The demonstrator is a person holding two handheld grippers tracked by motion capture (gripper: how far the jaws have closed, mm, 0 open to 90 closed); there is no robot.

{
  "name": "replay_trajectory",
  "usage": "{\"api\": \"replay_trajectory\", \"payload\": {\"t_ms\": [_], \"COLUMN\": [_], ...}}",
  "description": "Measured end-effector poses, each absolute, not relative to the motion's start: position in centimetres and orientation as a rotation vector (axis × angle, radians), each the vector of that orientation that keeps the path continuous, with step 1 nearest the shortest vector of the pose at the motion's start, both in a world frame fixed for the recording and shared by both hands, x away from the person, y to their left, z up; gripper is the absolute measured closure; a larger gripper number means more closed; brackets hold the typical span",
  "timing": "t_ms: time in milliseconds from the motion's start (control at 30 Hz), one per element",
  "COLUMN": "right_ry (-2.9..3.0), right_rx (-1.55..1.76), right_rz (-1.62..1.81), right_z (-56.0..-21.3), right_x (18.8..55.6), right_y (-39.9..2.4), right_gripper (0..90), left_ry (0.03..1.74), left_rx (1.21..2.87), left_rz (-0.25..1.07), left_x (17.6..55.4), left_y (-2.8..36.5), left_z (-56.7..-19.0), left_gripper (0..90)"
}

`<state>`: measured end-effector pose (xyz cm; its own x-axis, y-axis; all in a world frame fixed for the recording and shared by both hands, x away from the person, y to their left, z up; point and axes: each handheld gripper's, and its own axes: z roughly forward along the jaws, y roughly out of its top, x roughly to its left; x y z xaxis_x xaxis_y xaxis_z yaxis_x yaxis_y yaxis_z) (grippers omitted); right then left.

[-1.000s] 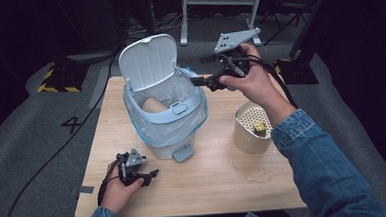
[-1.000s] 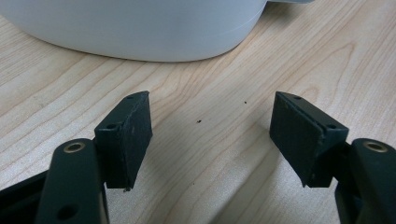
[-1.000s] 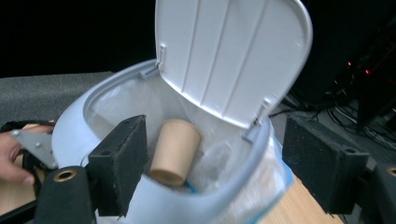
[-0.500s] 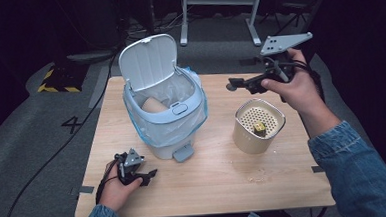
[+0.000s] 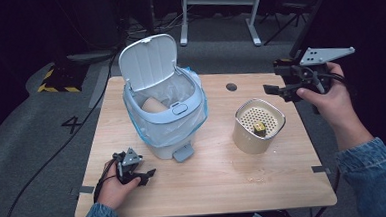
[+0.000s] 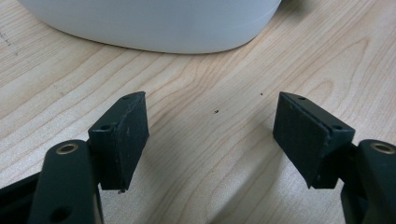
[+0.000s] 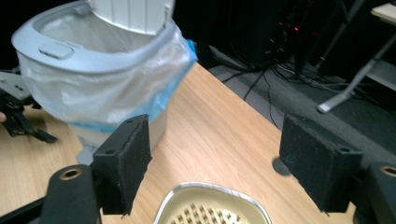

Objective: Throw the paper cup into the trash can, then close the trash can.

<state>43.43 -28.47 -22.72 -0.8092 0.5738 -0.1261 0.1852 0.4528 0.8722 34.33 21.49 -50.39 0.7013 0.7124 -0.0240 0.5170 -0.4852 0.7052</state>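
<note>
Light: bright and even on the table (image 5: 210, 187), from above; the room around and beyond it is nearly black.
Shadows: soft, short, beneath the bin (image 5: 163, 110) and the left gripper (image 6: 212, 140).
Glare: pale sheen on the bin's plastic bag (image 7: 107, 100).
Focus: near pads slightly soft; far floor blurred.

Matt wood table (image 5: 285, 184), glossy plastic bin (image 5: 165, 140) w/ thin film liner (image 7: 112, 93).

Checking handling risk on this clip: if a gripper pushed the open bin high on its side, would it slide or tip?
The bin looks like thin plastic, so probably light and likely to slide on the smooth table. Its lid stands raised, so a high push might tip it. The loose liner would probably crumple.
</note>
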Motion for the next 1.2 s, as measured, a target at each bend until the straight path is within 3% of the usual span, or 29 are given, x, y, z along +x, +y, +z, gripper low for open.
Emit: {"api": "replay_trajectory", "payload": {"t_ms": [633, 1200], "right_ry": [2.297, 2.319], "right_rx": [0.916, 1.059], "right_rz": [1.198, 1.091], "right_z": [-30.8, -40.3], "right_x": [40.5, 37.7], "right_y": [-36.8, -39.6], "right_gripper": [23.3, 21.9], "left_ry": [0.982, 1.002], "left_rx": [2.177, 2.171], "left_rz": [0.377, 0.384], "left_x": [34.1, 34.4], "left_y": [21.5, 21.5], "left_z": [-50.4, -50.4], "left_gripper": [26.7, 26.6]}}
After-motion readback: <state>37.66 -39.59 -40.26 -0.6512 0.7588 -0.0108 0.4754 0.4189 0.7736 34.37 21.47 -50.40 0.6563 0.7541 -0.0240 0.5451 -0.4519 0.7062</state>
